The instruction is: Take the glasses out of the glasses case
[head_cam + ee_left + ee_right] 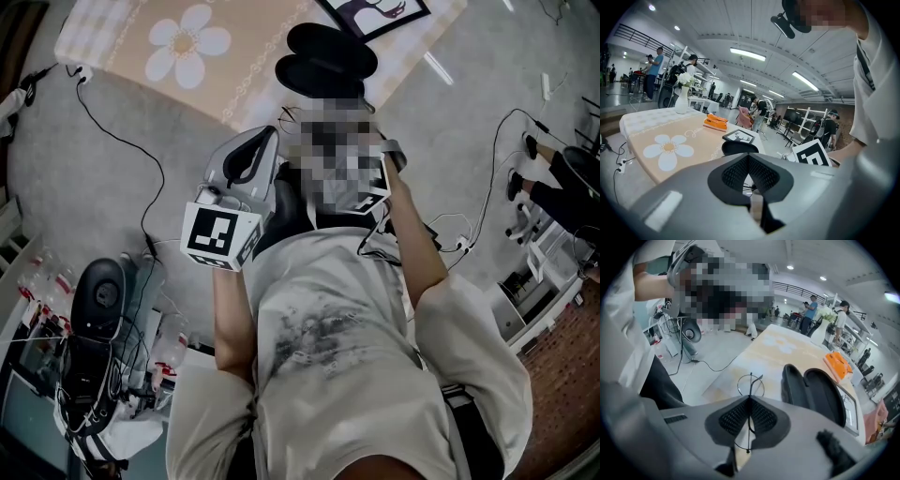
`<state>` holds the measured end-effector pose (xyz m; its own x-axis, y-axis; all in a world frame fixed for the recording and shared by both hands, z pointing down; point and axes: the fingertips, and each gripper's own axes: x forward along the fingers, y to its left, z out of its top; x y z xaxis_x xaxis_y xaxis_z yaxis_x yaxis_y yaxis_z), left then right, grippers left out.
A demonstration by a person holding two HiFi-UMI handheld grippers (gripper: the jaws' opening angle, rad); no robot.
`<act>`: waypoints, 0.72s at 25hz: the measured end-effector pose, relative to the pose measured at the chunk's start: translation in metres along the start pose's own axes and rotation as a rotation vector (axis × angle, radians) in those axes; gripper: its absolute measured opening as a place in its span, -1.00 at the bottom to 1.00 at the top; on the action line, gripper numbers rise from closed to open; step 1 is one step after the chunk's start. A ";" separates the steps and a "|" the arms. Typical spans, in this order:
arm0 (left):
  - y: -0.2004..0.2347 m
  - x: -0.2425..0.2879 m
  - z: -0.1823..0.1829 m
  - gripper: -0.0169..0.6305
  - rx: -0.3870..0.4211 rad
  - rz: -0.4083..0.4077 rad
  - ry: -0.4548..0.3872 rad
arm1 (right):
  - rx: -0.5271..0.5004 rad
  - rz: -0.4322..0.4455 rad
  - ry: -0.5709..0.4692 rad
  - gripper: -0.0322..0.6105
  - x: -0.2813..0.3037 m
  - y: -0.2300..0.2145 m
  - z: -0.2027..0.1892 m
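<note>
In the right gripper view my right gripper point(749, 401) is shut on thin wire-rimmed glasses point(750, 390), held on edge between the pads above the near side of the table. The black glasses case point(820, 392) lies open just to the right of them, both halves showing and nothing visible inside. The head view shows the same case point(323, 56) at the table's edge, with my right gripper's marker cube point(372, 202) partly behind a mosaic patch. My left gripper point(748, 157) hangs short of the case point(739, 148), pads together with nothing between them; its grey body point(248, 155) reaches toward the table.
The table point(122, 37) has a peach cloth with a white flower. On it are a framed deer picture point(739, 136), an orange object point(838, 364) and a vase of white flowers point(682, 96). Cables and equipment point(98, 291) lie on the floor. People stand far off.
</note>
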<state>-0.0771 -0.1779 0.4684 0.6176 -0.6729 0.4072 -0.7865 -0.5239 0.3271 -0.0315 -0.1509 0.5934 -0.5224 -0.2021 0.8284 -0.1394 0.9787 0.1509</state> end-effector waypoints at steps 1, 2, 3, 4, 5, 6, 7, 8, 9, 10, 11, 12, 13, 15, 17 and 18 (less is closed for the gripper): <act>0.000 -0.001 0.000 -0.93 -0.001 0.001 0.000 | -0.002 0.002 0.001 -0.84 0.001 0.001 0.000; 0.000 -0.002 0.000 -0.93 -0.002 0.002 -0.001 | -0.004 0.004 0.001 -0.84 0.002 0.002 0.000; 0.001 -0.002 0.001 -0.93 -0.002 0.003 -0.001 | -0.006 0.006 0.000 -0.84 0.002 0.003 0.000; 0.001 -0.003 0.001 -0.93 -0.002 0.003 -0.001 | -0.008 0.009 -0.001 -0.84 0.003 0.004 -0.001; 0.001 -0.004 0.001 -0.93 -0.002 0.003 -0.002 | -0.010 0.011 0.000 -0.84 0.004 0.004 -0.001; 0.001 -0.004 0.001 -0.93 -0.002 0.004 -0.002 | -0.014 0.013 0.001 -0.84 0.004 0.005 -0.001; 0.001 -0.005 0.001 -0.93 -0.002 0.004 -0.002 | -0.017 0.015 0.003 -0.84 0.005 0.006 -0.001; 0.001 -0.005 0.001 -0.93 -0.002 0.004 -0.002 | -0.021 0.017 0.005 -0.84 0.005 0.007 -0.001; 0.000 -0.006 0.001 -0.93 -0.002 0.004 -0.003 | -0.024 0.019 0.007 -0.82 0.006 0.007 -0.002; 0.000 -0.006 0.000 -0.93 -0.002 0.004 -0.003 | -0.027 0.021 0.010 -0.73 0.006 0.008 -0.002; 0.000 -0.007 0.000 -0.93 -0.001 0.004 -0.003 | -0.028 0.021 0.012 -0.70 0.007 0.008 -0.003; 0.000 -0.007 0.000 -0.93 0.000 0.004 -0.004 | -0.029 0.017 0.014 -0.69 0.007 0.007 -0.003; 0.000 -0.008 -0.001 -0.93 0.001 0.004 -0.005 | -0.028 0.013 0.016 -0.66 0.007 0.007 -0.003; -0.001 -0.009 0.000 -0.93 0.002 0.004 -0.008 | -0.028 0.007 0.021 -0.59 0.007 0.006 -0.003; -0.001 -0.011 0.001 -0.93 0.005 0.004 -0.011 | -0.030 0.008 0.025 -0.56 0.006 0.006 -0.003; -0.001 -0.011 0.001 -0.93 0.006 0.004 -0.012 | -0.031 0.008 0.027 -0.55 0.006 0.007 -0.003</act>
<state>-0.0829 -0.1700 0.4625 0.6140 -0.6815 0.3981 -0.7892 -0.5240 0.3202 -0.0330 -0.1457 0.6011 -0.5002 -0.1937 0.8439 -0.1087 0.9810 0.1608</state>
